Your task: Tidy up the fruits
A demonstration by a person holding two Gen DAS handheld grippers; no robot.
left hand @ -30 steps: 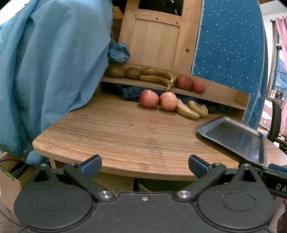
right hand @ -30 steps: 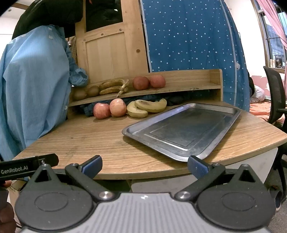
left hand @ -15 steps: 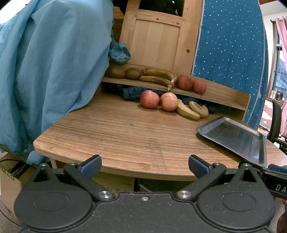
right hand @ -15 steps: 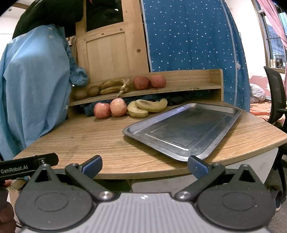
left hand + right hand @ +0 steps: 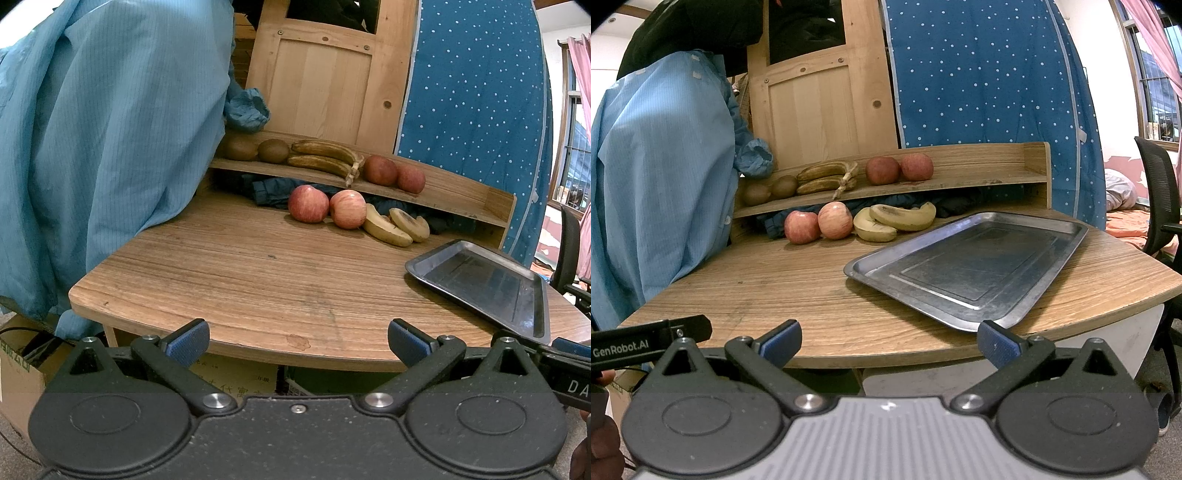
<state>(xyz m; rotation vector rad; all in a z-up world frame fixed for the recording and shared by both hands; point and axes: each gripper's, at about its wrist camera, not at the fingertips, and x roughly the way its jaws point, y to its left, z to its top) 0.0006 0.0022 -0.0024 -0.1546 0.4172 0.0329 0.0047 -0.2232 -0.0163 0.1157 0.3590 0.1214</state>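
Now both claws hover off the near edge of the table [image 5: 236,273], and both are spread wide with nothing between the blue pads — the left gripper [image 5: 298,334] on one side, the right gripper [image 5: 889,336] on the other.

Fruit first. Two pink-red streaked apples [image 5: 327,207] sit touching on the tabletop, just in front of the shelf [image 5: 454,192]. Right beside them lie two yellow bananas [image 5: 397,227], heavily browned and curled against each other. Up on the shelf: two fuzzy brown kiwis [image 5: 258,149] at the left end, then a pair of dark, spotted bananas [image 5: 325,157] joined at the stem, then two duller red apples [image 5: 393,172] side by side.

The count — four apples, four bananas, two kiwis.

One metal tray [image 5: 971,266] lies flat on the table's right half, bare and scuffed, near the loose bananas but not touching them. Dark blue cloth [image 5: 269,190] is bunched under the shelf behind the apples. A light blue garment [image 5: 96,147] hangs at the left, over the table's corner.

Writing: "GenRobot.AI" in white on the black bar [image 5: 646,345] at the left of the right wrist view; in the left wrist view a similar bar [image 5: 570,384] shows only "DA" before the edge cuts it. A cardboard box [image 5: 18,373] under the table has print too small to read.
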